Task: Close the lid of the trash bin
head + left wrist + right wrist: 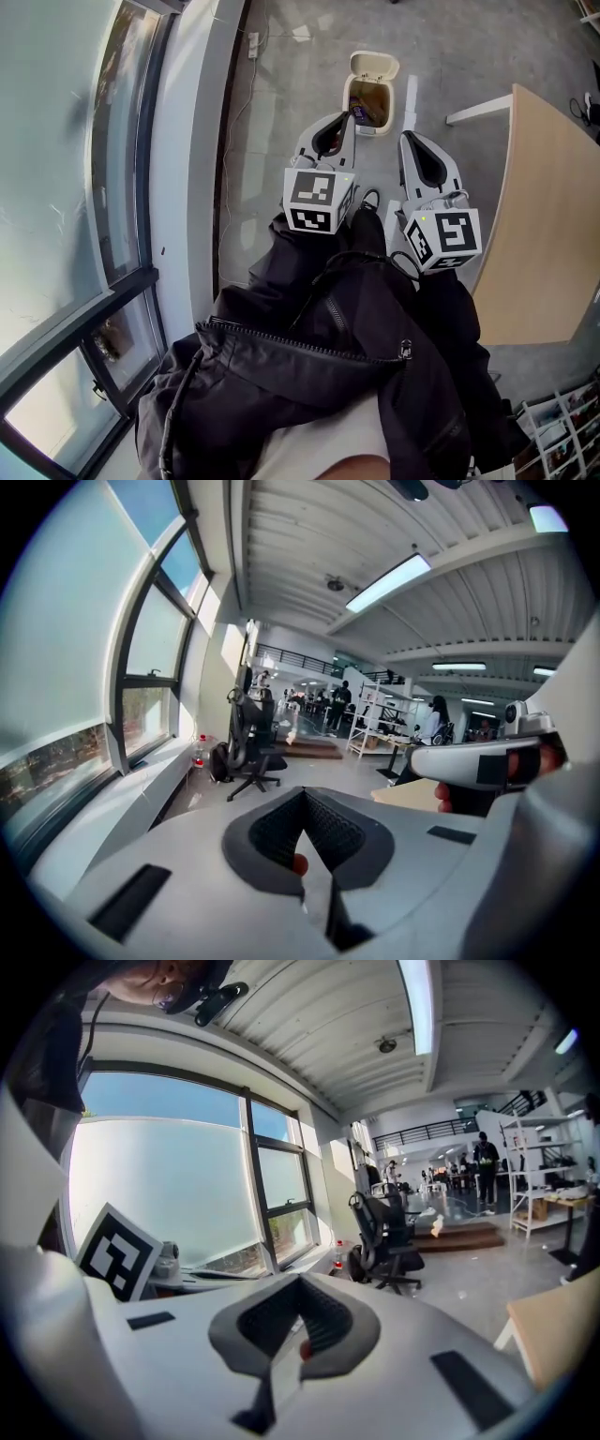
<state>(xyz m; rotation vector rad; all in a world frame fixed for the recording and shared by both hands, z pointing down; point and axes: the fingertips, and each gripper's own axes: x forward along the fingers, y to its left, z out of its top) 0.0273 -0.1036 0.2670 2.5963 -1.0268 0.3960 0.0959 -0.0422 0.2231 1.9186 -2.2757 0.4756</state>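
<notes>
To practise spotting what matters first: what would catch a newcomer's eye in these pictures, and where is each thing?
The small cream plastic trash bin, its flip lid standing open, sits on the grey floor at the head view's top centre. Just below it the white left tool and right tool, each bearing a black-and-white marker cube, point towards it, jaws together and empty.

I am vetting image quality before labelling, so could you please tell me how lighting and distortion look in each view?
Head view: even daylight, sharp; the trash bin and its raised lid read clearly. Left gripper view: heavy fisheye with black corners; the ceiling light is blown out white. Right gripper view: same fisheye; the window is bright and nearly featureless.
</notes>
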